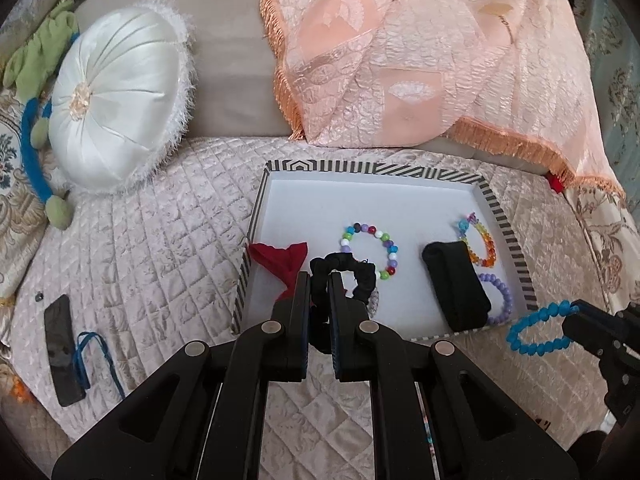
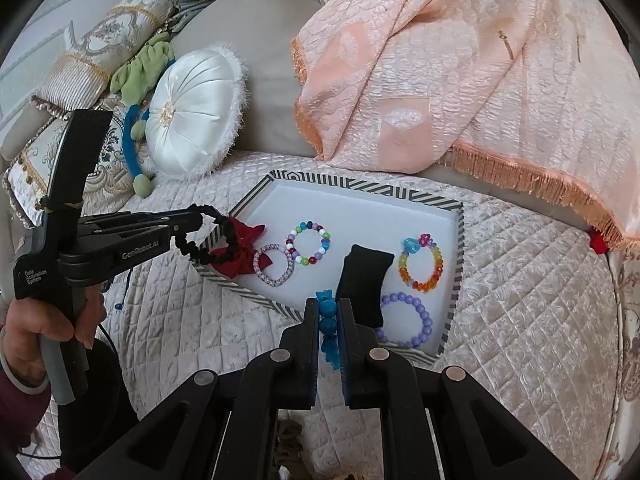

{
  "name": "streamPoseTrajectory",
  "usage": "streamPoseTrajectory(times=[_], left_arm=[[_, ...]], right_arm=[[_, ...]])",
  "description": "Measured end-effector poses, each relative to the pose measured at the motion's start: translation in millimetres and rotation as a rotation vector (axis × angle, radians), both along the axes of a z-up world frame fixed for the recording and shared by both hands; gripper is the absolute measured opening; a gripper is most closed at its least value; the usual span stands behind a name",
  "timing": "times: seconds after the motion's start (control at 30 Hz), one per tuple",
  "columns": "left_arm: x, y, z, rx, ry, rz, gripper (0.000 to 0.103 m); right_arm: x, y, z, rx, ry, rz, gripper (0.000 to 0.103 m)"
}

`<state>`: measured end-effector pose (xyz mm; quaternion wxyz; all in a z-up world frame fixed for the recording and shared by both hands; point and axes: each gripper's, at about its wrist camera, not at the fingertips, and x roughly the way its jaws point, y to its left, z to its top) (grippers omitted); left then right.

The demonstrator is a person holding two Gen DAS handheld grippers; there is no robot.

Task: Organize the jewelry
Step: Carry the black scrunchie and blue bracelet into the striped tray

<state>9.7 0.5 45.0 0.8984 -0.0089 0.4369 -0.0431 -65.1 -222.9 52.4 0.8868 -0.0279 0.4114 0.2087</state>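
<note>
A striped-rim tray [image 1: 400,169] [image 2: 356,189] with a white floor lies on the quilted sofa seat. My left gripper [image 1: 319,280] [image 2: 188,220] is shut on a black scrunchie [image 1: 344,270] [image 2: 208,236], held over the tray's near left corner. My right gripper [image 2: 329,304] [image 1: 576,312] is shut on a blue bead bracelet [image 2: 327,316] [image 1: 536,330], just outside the tray's near right side. In the tray lie a multicolour bead bracelet [image 1: 370,250] [image 2: 308,244], a rainbow bracelet [image 1: 478,240] [image 2: 420,266], a purple bracelet [image 1: 500,296] [image 2: 408,320], a black pad [image 1: 456,284] [image 2: 362,276], a red cloth [image 1: 284,260] [image 2: 236,252] and a pink ring bracelet [image 2: 274,266].
A white round cushion [image 1: 116,100] [image 2: 196,112] leans at the back left. A peach fringed throw [image 1: 420,52] [image 2: 460,80] drapes over the backrest behind the tray. A dark phone [image 1: 62,354] and a blue cord [image 1: 94,360] lie on the quilt at the left. A hand [image 2: 44,320] grips the left tool.
</note>
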Motion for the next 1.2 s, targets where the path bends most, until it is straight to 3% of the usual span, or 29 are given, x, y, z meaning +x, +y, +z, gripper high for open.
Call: streamPoseTrajectory(times=[0.5,0.7,0.93,1.2], left_arm=[[76.1,14.9,-26.5,-0.12,0.127,0.043,0.007],[100.6,7.0,-47.7,-0.098,0.164,0.056,0.007],[119.3,18.2,-74.7,-0.077,0.207,0.103,0.007],[127.5,20.4,-89.9,-0.069,0.223,0.112,0.007]], right_arm=[[57.0,37.4,-22.4,0.06,0.079,0.04,0.008],[83.5,56.1,-47.8,0.085,0.155,0.064,0.008],[111.0,58.7,-91.7,-0.025,0.228,0.015,0.008],[112.0,68.4,-102.2,-0.075,0.224,0.048,0.008]])
